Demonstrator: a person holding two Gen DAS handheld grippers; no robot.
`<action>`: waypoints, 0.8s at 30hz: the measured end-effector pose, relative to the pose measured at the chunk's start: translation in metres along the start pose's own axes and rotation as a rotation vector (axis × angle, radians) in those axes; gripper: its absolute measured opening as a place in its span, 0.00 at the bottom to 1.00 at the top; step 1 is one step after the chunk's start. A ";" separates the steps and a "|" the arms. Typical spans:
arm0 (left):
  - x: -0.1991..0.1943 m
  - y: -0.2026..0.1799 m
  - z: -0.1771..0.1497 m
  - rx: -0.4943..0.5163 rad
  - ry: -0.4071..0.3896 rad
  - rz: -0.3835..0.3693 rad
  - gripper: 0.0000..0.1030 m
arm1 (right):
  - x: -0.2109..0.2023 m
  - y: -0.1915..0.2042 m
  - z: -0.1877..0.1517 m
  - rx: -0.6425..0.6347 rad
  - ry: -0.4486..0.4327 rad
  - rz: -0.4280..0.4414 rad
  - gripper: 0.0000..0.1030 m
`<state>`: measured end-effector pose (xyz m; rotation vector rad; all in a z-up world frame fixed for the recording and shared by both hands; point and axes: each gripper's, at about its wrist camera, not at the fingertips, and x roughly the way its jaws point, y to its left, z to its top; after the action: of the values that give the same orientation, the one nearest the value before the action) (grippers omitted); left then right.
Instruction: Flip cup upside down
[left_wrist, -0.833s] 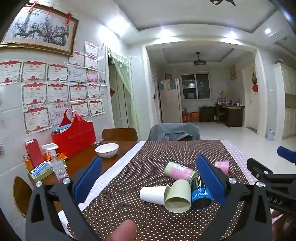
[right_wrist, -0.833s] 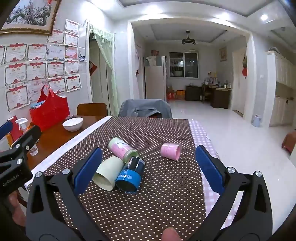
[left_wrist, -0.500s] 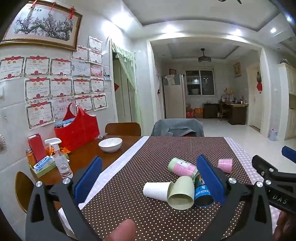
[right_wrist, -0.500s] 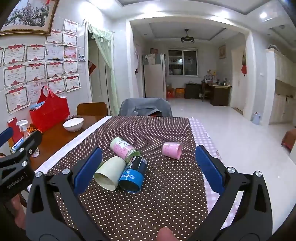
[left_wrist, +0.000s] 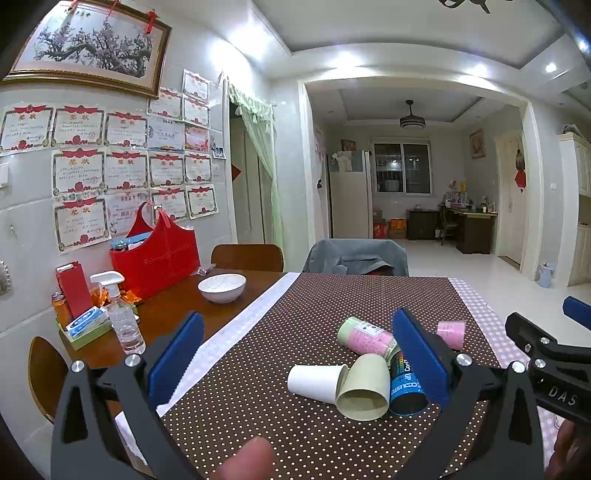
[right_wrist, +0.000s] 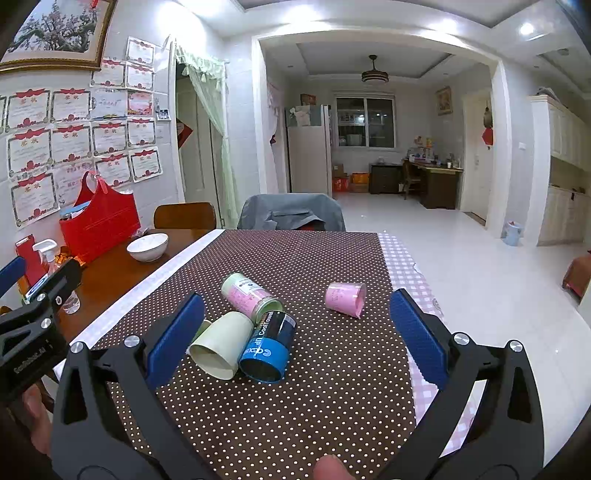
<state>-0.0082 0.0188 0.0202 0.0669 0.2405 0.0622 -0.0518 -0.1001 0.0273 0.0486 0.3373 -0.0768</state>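
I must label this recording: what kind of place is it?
Most likely a home dining room: a dining table with chairs, framed award certificates on the wall, and a refrigerator beyond.

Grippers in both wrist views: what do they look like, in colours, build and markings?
Both match. The left gripper and right gripper have black angular frames with triangular cut-outs and silver bolts. Each finger ends in a blue rectangular pad. Seen from the other camera, the bodies carry white lettering, only partly legible. Bare fingertips show; no cables or sleeves are visible.
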 end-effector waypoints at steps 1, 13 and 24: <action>0.000 0.001 0.000 -0.001 0.001 0.000 0.97 | 0.001 0.000 -0.001 -0.001 0.001 0.000 0.95; 0.004 0.002 -0.003 0.005 0.012 0.007 0.97 | 0.005 -0.003 -0.001 0.013 0.020 0.001 0.95; 0.010 0.005 -0.006 0.010 0.031 0.007 0.97 | 0.009 -0.005 -0.002 0.014 0.036 0.006 0.95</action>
<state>-0.0005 0.0245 0.0127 0.0773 0.2714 0.0693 -0.0450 -0.1055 0.0220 0.0654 0.3727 -0.0722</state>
